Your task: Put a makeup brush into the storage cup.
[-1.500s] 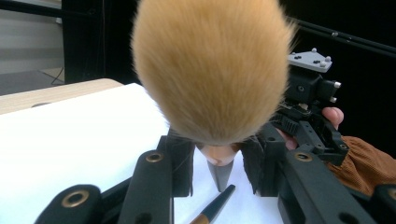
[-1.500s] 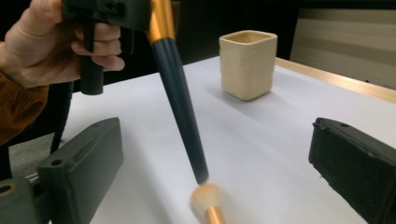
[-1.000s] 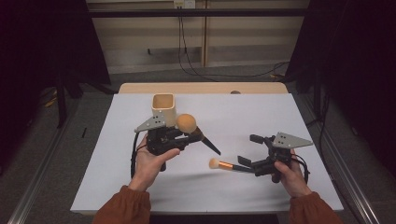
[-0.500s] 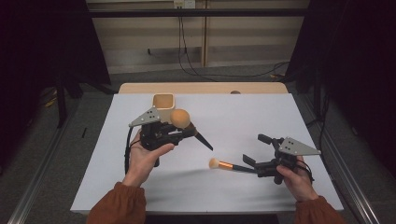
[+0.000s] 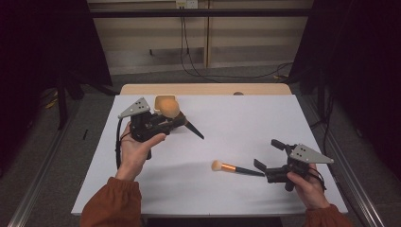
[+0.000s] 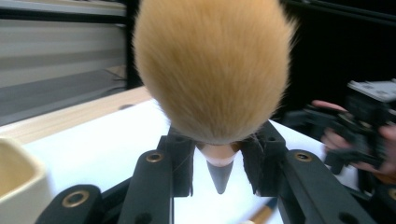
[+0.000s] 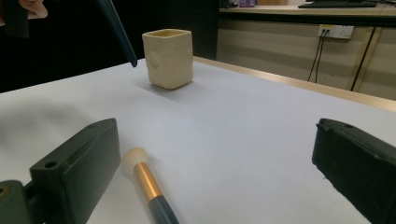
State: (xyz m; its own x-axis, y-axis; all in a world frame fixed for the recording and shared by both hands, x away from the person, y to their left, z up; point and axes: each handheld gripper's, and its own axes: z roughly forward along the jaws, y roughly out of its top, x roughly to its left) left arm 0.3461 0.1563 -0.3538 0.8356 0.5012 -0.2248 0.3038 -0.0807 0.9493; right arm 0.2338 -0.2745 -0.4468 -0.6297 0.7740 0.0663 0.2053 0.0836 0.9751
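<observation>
Two makeup brushes: one large fluffy brush [image 5: 168,107] far left, one small gold-banded brush [image 5: 234,168] near right. One cream cup [image 7: 168,58]. Two handheld grippers.

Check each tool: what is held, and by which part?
The left tool grips the big fluffy brush at its neck, just below the bristles. The right tool is open, holding nothing; the small brush lies on the table between its jaws.

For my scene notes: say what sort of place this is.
Most likely a lab or studio set up for recording, not a home. A table under a plain white sheet stands between dark curtains, cables trail from a wall socket across a bare floor, and a desk with a keyboard stands behind.
</observation>
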